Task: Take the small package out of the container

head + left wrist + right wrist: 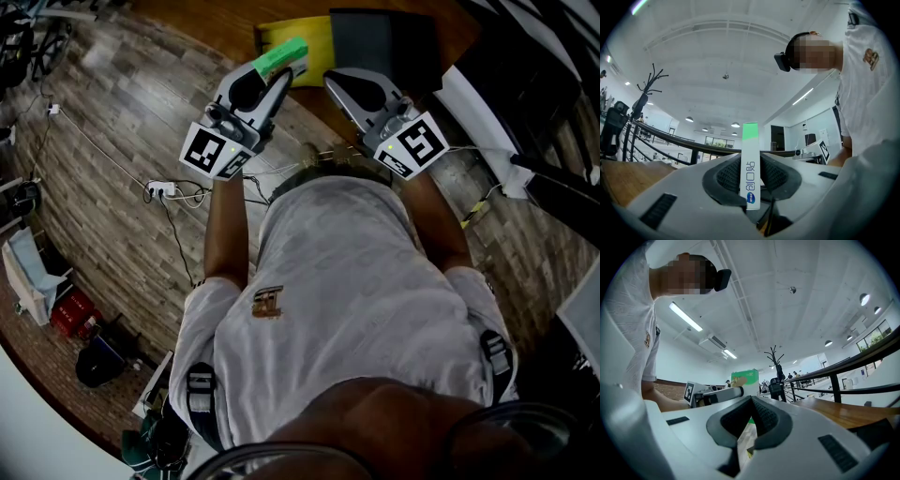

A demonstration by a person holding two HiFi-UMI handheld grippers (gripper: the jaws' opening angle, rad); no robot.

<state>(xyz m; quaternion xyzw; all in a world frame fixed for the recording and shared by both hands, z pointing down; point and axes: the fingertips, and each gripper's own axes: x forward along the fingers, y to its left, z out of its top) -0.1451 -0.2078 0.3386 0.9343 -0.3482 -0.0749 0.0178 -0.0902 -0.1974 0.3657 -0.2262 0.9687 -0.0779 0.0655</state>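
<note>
A slim white package with a green end (281,56) stands upright between the pads of my left gripper (270,82), which is shut on it and held up in front of the person's chest. In the left gripper view the package (750,168) rises from between the two dark pads. My right gripper (354,86) is raised beside it, jaws shut with nothing between them (751,398). From the right gripper view the package's green end (746,377) shows to the left. Beyond both grippers a dark container (384,42) and a yellow flat item (314,33) lie on a wooden table.
A power strip with trailing cables (161,190) lies on the wood floor at left. Red and dark items (73,315) sit by the lower left. White and black equipment (487,122) stands at right. A railing (661,138) and a coat stand (644,96) are in the background.
</note>
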